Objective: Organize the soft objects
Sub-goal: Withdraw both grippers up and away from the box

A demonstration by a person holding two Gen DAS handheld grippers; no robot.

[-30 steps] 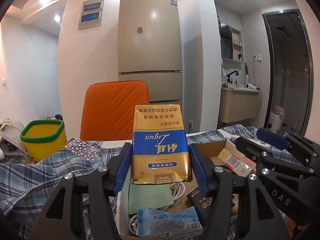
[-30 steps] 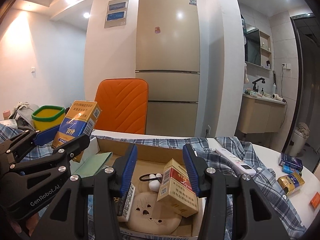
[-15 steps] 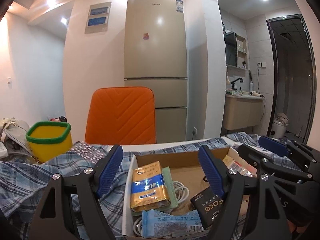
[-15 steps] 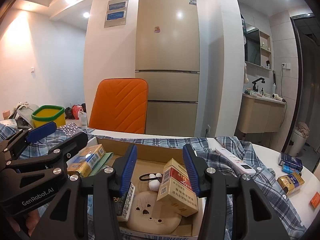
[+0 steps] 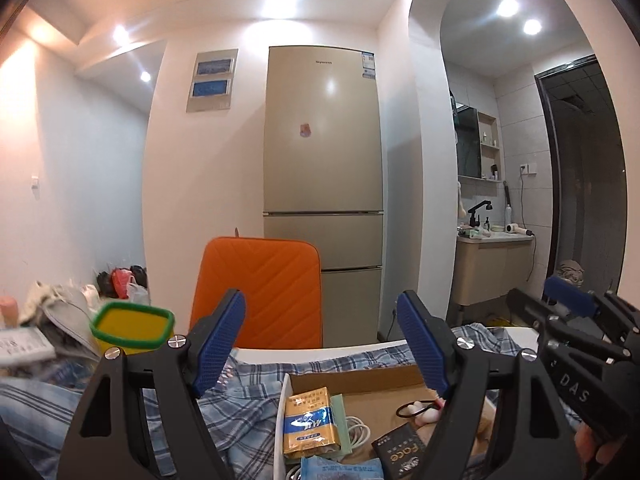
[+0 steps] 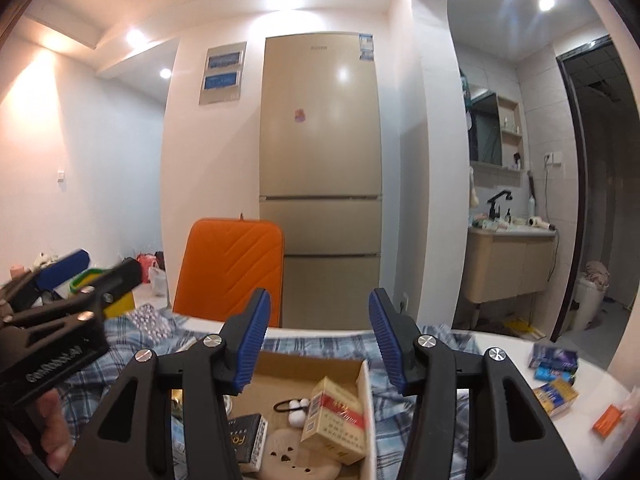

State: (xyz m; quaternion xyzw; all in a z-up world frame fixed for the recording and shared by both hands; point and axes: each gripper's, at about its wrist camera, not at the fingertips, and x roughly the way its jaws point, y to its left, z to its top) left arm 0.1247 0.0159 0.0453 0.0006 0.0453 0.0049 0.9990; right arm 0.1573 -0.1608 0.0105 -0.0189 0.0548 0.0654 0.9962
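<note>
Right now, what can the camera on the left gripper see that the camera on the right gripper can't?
Only the left wrist view shows the gold and blue foil packet lying in the box beside a coiled white cable.

Only the right wrist view shows the red and cream cigarette carton, the beige pad with cut-out holes, and small blue packs on the white tabletop.

Both show the open cardboard box, the orange padded chair, the tall beige fridge and the blue checked cloth.

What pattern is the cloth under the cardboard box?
Blue-and-white plaid cloth under the open cardboard box; clearest in the left wrist view.
</note>
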